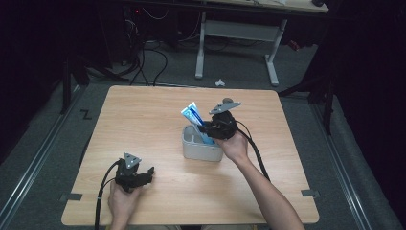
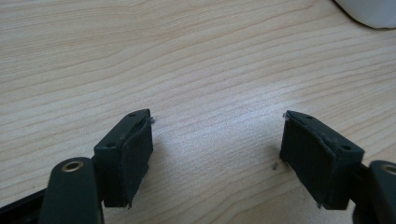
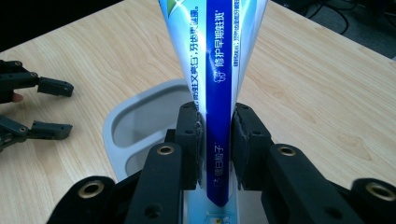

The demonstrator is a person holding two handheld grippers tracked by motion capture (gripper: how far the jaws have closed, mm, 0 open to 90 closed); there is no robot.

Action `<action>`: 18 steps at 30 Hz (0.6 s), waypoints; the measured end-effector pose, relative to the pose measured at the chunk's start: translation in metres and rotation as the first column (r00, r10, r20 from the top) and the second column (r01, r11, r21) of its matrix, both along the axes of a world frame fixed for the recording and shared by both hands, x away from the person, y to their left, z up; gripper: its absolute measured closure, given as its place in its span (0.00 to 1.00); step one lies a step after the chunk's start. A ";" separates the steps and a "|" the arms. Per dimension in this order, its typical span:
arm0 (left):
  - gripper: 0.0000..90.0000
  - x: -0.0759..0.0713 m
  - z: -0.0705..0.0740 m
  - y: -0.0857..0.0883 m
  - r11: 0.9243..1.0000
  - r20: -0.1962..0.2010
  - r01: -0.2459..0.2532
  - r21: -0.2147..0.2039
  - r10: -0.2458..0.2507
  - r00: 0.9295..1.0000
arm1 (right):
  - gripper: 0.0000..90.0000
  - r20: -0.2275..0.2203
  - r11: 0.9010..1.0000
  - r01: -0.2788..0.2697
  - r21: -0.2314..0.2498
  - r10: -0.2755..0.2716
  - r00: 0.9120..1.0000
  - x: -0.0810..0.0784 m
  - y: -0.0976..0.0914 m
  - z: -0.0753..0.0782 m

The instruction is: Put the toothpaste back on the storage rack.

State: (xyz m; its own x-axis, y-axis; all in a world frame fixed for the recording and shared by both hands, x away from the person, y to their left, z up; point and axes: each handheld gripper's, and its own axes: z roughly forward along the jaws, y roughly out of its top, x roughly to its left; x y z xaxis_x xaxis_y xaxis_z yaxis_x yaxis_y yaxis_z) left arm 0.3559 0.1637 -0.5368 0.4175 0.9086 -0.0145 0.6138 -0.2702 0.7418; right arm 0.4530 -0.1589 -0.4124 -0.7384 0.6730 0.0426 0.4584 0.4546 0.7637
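Note:
A white and blue toothpaste tube stands tilted in a grey cup-like holder near the table's middle. My right gripper is shut on the tube's lower part, above the holder. In the right gripper view the two pads pinch the tube between them, with the holder's rim below and to the left. My left gripper rests near the table's front left, jaws open and empty. In the left gripper view its fingers stand wide apart over bare wood.
The wooden table has free room on all sides of the holder. A corner of the holder shows at the top right of the left gripper view. Beyond the table stand a white desk frame and floor cables.

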 end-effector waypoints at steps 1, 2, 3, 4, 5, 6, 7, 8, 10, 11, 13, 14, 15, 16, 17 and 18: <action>0.29 0.000 0.000 0.000 1.000 0.000 0.000 0.000 0.000 1.000 | 0.83 0.001 1.000 -0.002 -0.001 0.002 1.000 0.000 -0.001 -0.001; 0.29 0.000 0.000 0.000 1.000 0.000 0.000 0.000 0.000 1.000 | 0.83 -0.005 1.000 0.002 -0.002 -0.002 1.000 0.000 -0.001 -0.002; 0.29 0.000 0.000 0.000 1.000 0.000 0.000 0.000 0.000 1.000 | 0.83 -0.005 1.000 0.005 0.000 -0.005 1.000 0.000 -0.002 -0.003; 0.29 0.000 0.000 0.000 1.000 0.000 0.000 0.000 0.000 1.000 | 0.83 -0.004 1.000 0.004 -0.004 -0.004 1.000 0.000 -0.003 -0.003; 0.29 0.000 0.000 0.000 1.000 0.000 0.000 0.000 0.000 1.000 | 0.83 -0.007 1.000 0.007 -0.002 -0.007 1.000 0.000 -0.003 -0.004; 0.29 0.000 0.000 0.000 1.000 0.000 0.000 0.000 0.000 1.000 | 0.83 -0.007 1.000 0.006 -0.003 -0.006 1.000 0.000 -0.004 -0.005; 0.29 0.000 0.000 0.000 1.000 0.000 0.000 0.000 0.000 1.000 | 0.83 -0.005 1.000 0.005 -0.002 -0.005 1.000 0.000 -0.005 -0.005; 0.29 0.000 0.000 0.000 1.000 0.001 0.000 0.001 0.000 1.000 | 0.83 -0.011 1.000 0.010 0.004 -0.010 1.000 -0.001 -0.005 -0.005; 0.29 0.000 0.000 0.000 1.000 0.001 0.000 0.001 0.000 1.000 | 0.83 -0.005 1.000 0.006 0.002 -0.006 1.000 -0.001 -0.006 -0.005; 0.29 0.000 0.000 0.000 1.000 0.000 0.000 0.000 0.000 1.000 | 0.83 -0.007 1.000 0.009 0.001 -0.009 1.000 -0.001 -0.006 -0.005; 0.29 0.000 0.000 0.000 1.000 0.000 0.000 0.000 0.000 1.000 | 0.82 -0.005 1.000 0.003 0.002 -0.003 1.000 -0.001 -0.005 -0.005; 0.29 0.000 0.000 0.000 1.000 0.001 0.000 0.000 0.000 1.000 | 0.82 -0.004 1.000 -0.003 0.001 0.003 1.000 -0.001 -0.005 -0.005; 0.29 0.000 0.000 0.000 1.000 0.000 0.000 0.000 0.000 1.000 | 0.82 -0.002 1.000 -0.006 -0.003 0.006 1.000 -0.002 -0.005 -0.005; 0.29 0.000 0.000 0.000 1.000 0.000 0.000 0.000 0.000 1.000 | 0.81 -0.005 1.000 -0.004 -0.001 0.004 1.000 -0.002 -0.004 -0.006; 0.29 0.000 0.000 0.000 1.000 0.000 0.000 0.000 0.000 1.000 | 0.81 0.000 1.000 -0.003 -0.001 0.003 1.000 -0.003 -0.004 -0.006; 0.29 0.000 0.000 0.000 1.000 0.000 0.000 0.000 0.000 1.000 | 0.81 0.002 1.000 -0.006 0.000 0.006 1.000 -0.002 -0.004 -0.006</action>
State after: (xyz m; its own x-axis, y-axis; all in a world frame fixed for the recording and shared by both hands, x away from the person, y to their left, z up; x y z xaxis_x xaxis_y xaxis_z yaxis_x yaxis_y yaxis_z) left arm 0.3559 0.1636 -0.5368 0.4174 0.9086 -0.0145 0.6138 -0.2702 0.7418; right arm 0.4508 -0.1631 -0.4182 -0.7423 0.6687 0.0414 0.4544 0.4571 0.7646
